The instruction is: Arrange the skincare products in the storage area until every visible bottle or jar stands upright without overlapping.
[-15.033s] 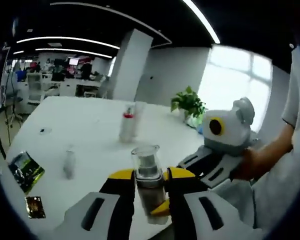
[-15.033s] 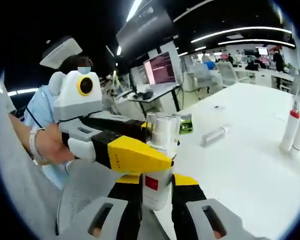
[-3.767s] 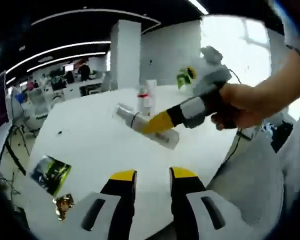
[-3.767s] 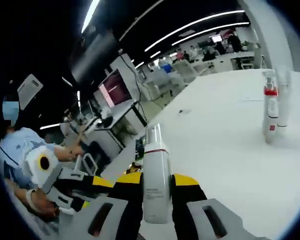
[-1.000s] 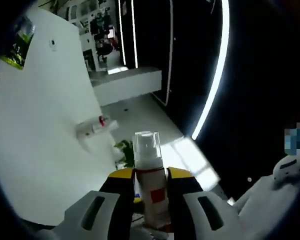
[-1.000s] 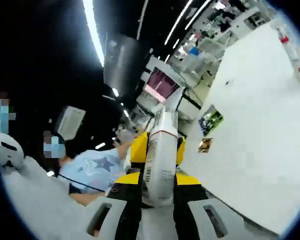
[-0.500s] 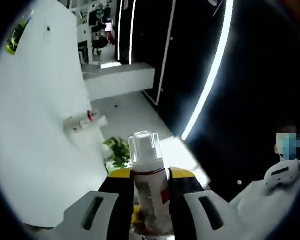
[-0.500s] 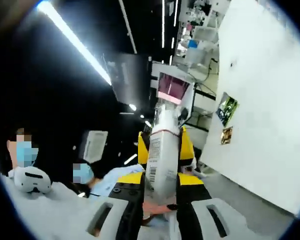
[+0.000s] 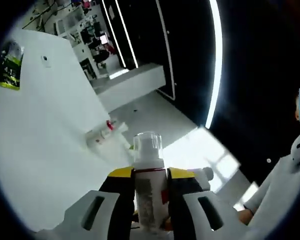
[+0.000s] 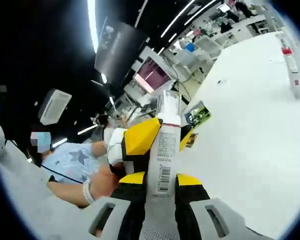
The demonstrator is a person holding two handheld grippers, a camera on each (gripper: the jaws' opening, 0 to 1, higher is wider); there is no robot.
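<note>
Both grippers are clamped on one white pump bottle. In the left gripper view the left gripper (image 9: 150, 176) is closed on the pump bottle (image 9: 149, 187), whose clear cap points to 12 o'clock. In the right gripper view the right gripper (image 10: 159, 182) is closed on the same bottle's barcoded lower body, and the yellow jaws of the other gripper are seen pressed against the bottle higher up, toward 11 o'clock.

A white table (image 9: 45, 145) is seen tilted, running from 7 to 11 o'clock in the left gripper view. Two standing bottles (image 9: 107, 135), touching each other, are placed near its far edge, just off 11 o'clock from the cap. A green packet (image 9: 7, 65) lies at 10 o'clock. Broad bare tabletop is left between packet and bottles. In the right gripper view the table (image 10: 245, 130) spreads toward 3 o'clock, with open surface up to the bottles at 2 o'clock. An office with ceiling light strips is seen beyond.
</note>
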